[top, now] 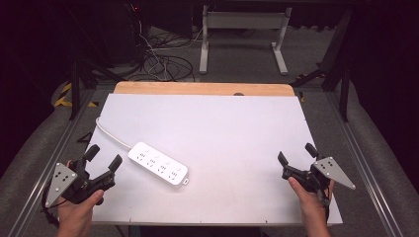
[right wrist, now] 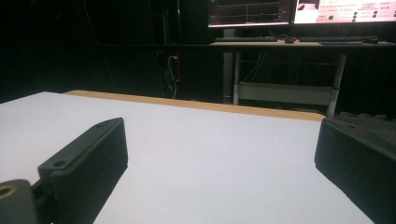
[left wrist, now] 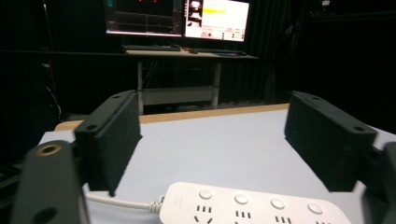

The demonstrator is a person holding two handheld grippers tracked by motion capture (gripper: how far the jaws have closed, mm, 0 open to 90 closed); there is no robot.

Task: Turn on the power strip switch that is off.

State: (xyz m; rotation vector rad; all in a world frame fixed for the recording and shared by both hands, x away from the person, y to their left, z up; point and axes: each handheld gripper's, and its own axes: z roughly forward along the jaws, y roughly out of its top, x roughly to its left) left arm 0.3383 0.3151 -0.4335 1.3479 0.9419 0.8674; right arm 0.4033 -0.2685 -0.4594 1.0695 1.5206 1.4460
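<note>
The left gripper [top: 103, 155] is hovering at the table's [top: 232, 123] near left corner with its jaws spread wide and holding nothing. Just to its right, a white power strip [top: 158, 164] is lying flat and angled on the white tabletop, its cord [top: 109, 134] trailing off toward the left edge. Well apart, at the near right, the right gripper [top: 296, 153] is hanging wide open and empty too.

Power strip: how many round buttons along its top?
4, in one row along the power strip, seen in the left gripper view. More may be cut off.
</note>
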